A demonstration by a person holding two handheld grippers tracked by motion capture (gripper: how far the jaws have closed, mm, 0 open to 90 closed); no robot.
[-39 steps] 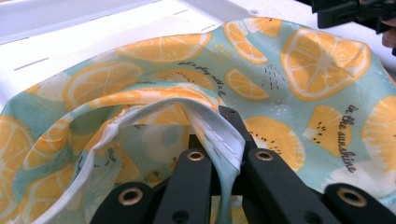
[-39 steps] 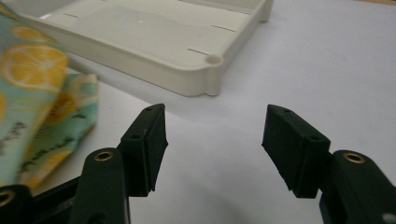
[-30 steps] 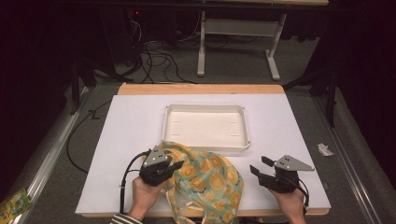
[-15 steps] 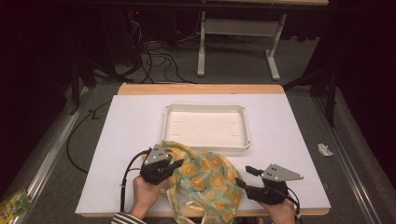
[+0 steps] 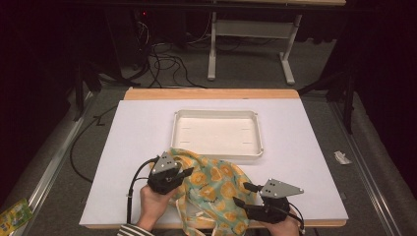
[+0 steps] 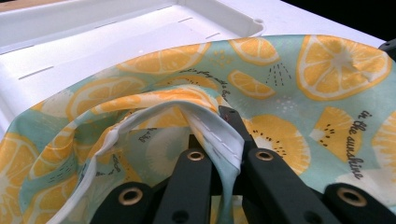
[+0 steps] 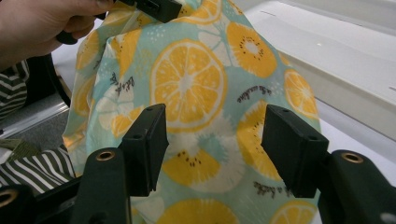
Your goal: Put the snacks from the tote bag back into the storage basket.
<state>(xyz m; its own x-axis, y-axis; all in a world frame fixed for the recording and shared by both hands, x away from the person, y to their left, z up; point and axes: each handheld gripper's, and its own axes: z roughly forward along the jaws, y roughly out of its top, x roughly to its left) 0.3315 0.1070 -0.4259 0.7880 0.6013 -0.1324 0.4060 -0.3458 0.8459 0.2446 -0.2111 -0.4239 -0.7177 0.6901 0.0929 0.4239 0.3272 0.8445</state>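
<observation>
With the left gripper (image 5: 186, 173) clamped on the hem of the citrus-print cloth bag (image 5: 216, 189), which lies just short of the white tray (image 5: 216, 153), the spread-jawed right gripper (image 5: 241, 195) must next close on the fabric ahead of its fingertips.

The lemon-print cloth (image 5: 211, 189) runs off the near edge of the high view, so its lower end is cut off. The cloth's folded hem (image 6: 219, 140) drops between the left gripper's (image 6: 219, 158) fingers, hiding their inner faces. Both forearms are cut off at the near edge. The cloth hides the desk (image 5: 137, 142) beneath it
</observation>
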